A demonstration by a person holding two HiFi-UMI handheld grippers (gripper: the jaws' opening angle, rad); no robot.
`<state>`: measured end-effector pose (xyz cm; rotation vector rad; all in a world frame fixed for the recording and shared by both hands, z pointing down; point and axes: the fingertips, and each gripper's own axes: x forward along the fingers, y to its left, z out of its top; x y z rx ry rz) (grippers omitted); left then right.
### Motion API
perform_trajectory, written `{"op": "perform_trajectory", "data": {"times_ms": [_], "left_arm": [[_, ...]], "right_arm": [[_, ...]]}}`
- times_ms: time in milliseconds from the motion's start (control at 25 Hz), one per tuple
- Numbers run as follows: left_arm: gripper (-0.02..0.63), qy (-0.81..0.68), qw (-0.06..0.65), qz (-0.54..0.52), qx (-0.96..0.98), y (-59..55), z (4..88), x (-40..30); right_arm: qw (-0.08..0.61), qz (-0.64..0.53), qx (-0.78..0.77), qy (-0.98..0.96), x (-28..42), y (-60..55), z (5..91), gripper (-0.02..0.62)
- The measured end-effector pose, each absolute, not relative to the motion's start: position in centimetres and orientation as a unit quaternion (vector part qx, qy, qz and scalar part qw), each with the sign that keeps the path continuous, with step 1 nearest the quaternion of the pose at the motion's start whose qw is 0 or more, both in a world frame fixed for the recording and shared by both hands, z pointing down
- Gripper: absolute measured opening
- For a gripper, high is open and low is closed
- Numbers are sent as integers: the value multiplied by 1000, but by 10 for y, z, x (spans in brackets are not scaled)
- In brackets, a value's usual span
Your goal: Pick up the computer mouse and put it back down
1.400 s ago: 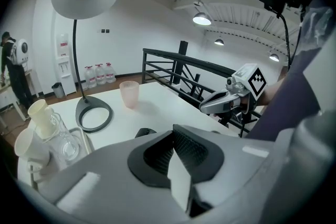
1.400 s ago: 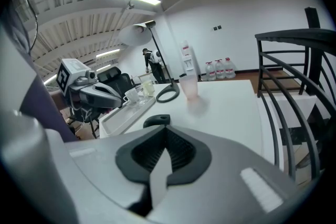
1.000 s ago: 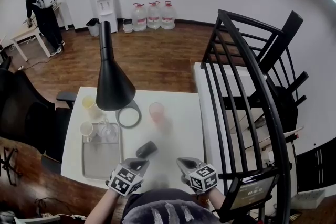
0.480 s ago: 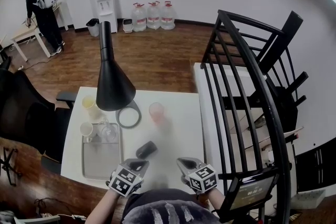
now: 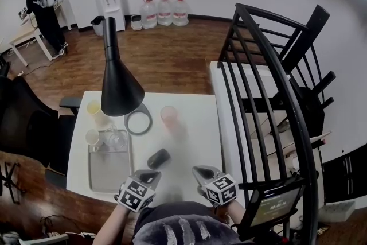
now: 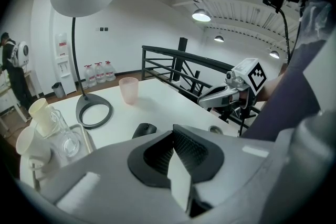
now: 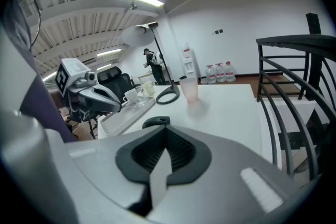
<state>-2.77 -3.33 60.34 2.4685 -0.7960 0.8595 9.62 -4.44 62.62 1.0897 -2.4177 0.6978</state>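
- A grey rectangular tray (image 5: pixel 108 172) at the white table's (image 5: pixel 200 123) left holds a clear glass (image 5: pixel 115 138) and a white paper cup (image 5: pixel 92 138) at its far end.
- The left gripper (image 5: pixel 148 178) and right gripper (image 5: pixel 202 172) hover at the near edge, both closed and empty.
- The black computer mouse (image 5: pixel 159 158) lies just beyond them; a pink plastic cup (image 5: pixel 169 115) and a black cone lamp (image 5: pixel 118 86) stand farther.

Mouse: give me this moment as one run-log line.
mouse: on table, untouched | left gripper: shut, empty, short of mouse | right gripper: shut, empty | phase: pick not yet begun
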Motion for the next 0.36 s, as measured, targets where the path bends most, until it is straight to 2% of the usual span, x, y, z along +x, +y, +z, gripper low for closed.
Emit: {"op": "perform_trajectory", "data": {"times_ms": [360], "left_arm": [[15, -292, 203, 316, 879, -31, 609, -39]], "right_arm": [[196, 252, 389, -864, 88, -48, 633, 3]]}}
